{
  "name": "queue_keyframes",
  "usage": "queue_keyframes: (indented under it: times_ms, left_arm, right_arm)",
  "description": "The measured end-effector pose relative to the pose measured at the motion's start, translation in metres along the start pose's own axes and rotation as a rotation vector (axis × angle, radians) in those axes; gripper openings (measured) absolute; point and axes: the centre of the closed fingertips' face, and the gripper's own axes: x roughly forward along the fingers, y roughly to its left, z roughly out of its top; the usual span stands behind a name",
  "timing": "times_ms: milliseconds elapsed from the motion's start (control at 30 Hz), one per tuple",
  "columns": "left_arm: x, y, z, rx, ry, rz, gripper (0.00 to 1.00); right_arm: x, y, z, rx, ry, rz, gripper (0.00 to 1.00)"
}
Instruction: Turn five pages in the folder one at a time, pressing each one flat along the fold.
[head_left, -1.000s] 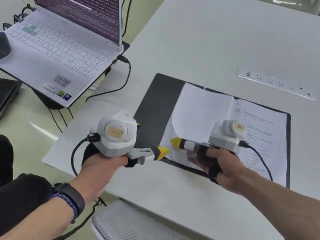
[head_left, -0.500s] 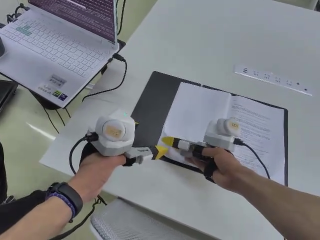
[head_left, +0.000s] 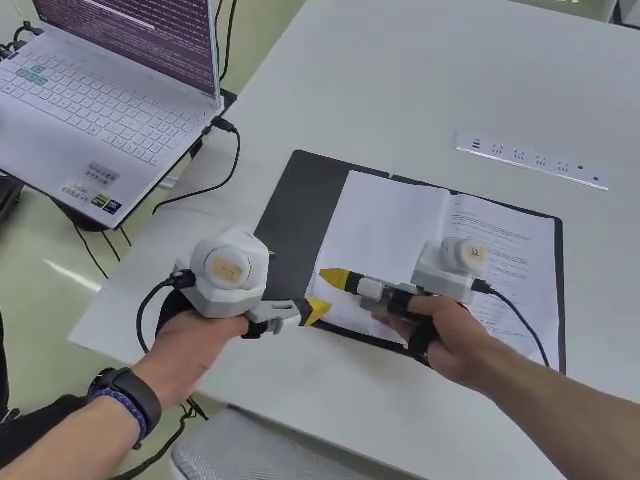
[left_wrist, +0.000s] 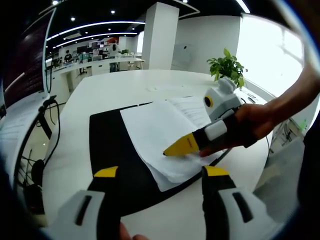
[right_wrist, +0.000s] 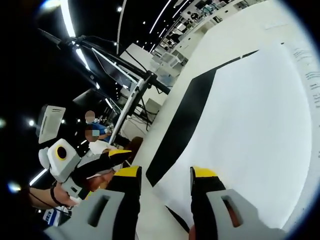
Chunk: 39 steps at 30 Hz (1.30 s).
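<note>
My left claw (head_left: 316, 309) hovers with its jaws spread at the near edge of the open black folder (head_left: 298, 215). My right claw (head_left: 333, 277), jaws parted and pinching nothing, sits over the folder's blank top page (head_left: 390, 235), near its lower left corner.

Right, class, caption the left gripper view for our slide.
Left gripper faces the folder while the right gripper reaches across its blank page.
</note>
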Motion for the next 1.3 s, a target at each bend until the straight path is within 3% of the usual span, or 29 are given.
queue_keyframes:
  times_ms: [233,400,633,933,1033,1267,1300]
  left_arm:
    - [0.017,-0.008,0.008,0.032,0.0,-0.035,0.52]
    - [0.031,-0.013,0.01,0.051,0.004,-0.059,0.37]
    - [0.044,-0.012,-0.005,0.075,0.051,-0.068,0.27]
    - [0.048,-0.008,-0.03,0.016,0.097,-0.049,0.09]
    - [0.049,-0.007,-0.039,0.029,0.123,-0.038,0.04]
    - [0.052,-0.006,-0.055,0.005,0.168,-0.027,0.0]
    - [0.051,-0.006,-0.052,-0.009,0.151,-0.024,0.0]
  right_arm:
    - [-0.023,-0.007,0.021,-0.007,-0.057,-0.029,0.35]
    - [-0.039,-0.018,0.031,-0.008,-0.088,-0.053,0.34]
    - [-0.056,-0.031,0.035,0.003,-0.112,-0.085,0.33]
    - [-0.069,-0.045,0.04,0.01,-0.128,-0.105,0.31]
    - [-0.072,-0.049,0.041,-0.002,-0.125,-0.107,0.3]
    - [-0.081,-0.057,0.045,-0.03,-0.122,-0.117,0.27]
    - [-0.083,-0.059,0.046,-0.038,-0.12,-0.123,0.27]
